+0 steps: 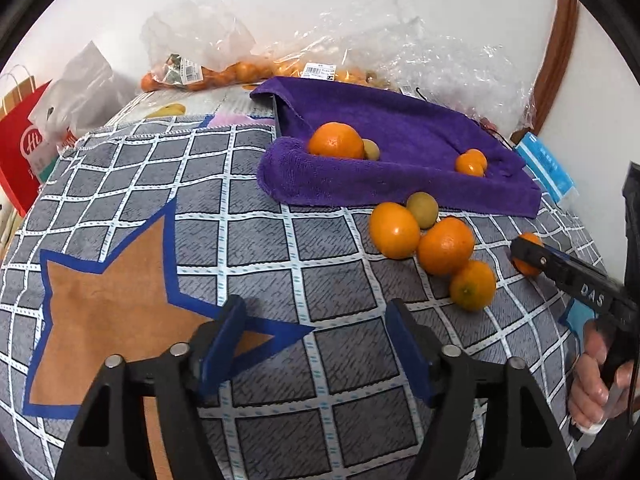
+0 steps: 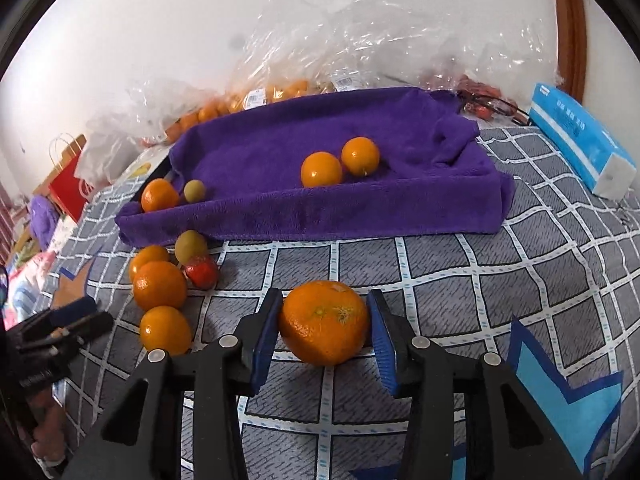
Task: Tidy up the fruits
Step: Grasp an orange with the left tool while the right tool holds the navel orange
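Note:
My right gripper (image 2: 324,312) is shut on a large orange (image 2: 324,322), its blue pads against both sides, low over the checked mat (image 2: 440,280). From the left wrist view that gripper (image 1: 528,256) half hides the orange (image 1: 530,240). My left gripper (image 1: 316,316) is open with nothing between its fingers, over the mat near the star pattern. A purple towel (image 2: 320,216) lines a tray. It holds two oranges (image 2: 322,170) in the middle, and another orange (image 2: 159,195) with a green fruit (image 2: 194,191) at its left end. Several oranges (image 1: 446,246) and a green fruit (image 1: 423,210) lie loose in front of the towel.
Clear plastic bags (image 2: 320,40) with more small oranges line the wall behind the tray. A blue tissue pack (image 2: 580,148) lies at the right, and a red paper bag (image 1: 24,152) stands past the table's left edge. A red fruit (image 2: 202,272) sits in the loose cluster. A hand (image 1: 600,380) holds the right gripper.

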### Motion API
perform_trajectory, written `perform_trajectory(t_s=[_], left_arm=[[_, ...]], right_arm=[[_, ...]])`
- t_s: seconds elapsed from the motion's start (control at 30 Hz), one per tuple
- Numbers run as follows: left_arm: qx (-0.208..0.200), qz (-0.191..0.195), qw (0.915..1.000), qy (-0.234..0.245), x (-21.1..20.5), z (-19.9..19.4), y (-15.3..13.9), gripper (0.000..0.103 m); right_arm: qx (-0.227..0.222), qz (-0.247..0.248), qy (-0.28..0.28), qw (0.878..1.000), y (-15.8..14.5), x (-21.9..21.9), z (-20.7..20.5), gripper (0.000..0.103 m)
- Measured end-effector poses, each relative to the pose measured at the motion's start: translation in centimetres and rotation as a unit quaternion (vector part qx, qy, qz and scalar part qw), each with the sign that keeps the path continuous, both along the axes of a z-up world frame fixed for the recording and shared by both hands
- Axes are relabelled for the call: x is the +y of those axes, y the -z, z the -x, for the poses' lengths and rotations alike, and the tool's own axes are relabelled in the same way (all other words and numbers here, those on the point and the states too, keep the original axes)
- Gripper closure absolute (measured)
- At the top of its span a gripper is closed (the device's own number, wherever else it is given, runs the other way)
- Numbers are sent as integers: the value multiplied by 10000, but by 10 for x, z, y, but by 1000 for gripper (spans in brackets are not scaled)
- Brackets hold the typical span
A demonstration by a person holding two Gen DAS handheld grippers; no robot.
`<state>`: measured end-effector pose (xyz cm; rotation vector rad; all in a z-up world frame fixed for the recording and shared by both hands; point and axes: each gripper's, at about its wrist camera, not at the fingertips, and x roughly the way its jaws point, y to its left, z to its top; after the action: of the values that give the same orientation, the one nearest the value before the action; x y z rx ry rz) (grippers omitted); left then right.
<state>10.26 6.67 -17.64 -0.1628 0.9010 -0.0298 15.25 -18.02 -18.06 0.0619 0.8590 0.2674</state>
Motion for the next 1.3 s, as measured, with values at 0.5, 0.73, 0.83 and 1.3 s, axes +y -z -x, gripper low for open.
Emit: perform_trajectory(t_s=[0.5, 0.73, 0.83, 1.3], left_arm=[[208, 1016, 9945, 158, -25, -56, -17, 54], [396, 1374, 9897, 33, -18, -69, -12, 76], [478, 1615, 9857, 35, -10, -70, -7, 77], [198, 851, 9961, -155, 10, -27, -12, 71]], right_arm=[[-187, -133, 146, 9996, -4, -7, 6, 60], [-128, -241, 84, 9996, -2, -7, 4, 60], [-124, -269, 74, 9995, -2, -7, 3, 60], [-147, -340, 65, 9993, -2, -8, 3, 60]])
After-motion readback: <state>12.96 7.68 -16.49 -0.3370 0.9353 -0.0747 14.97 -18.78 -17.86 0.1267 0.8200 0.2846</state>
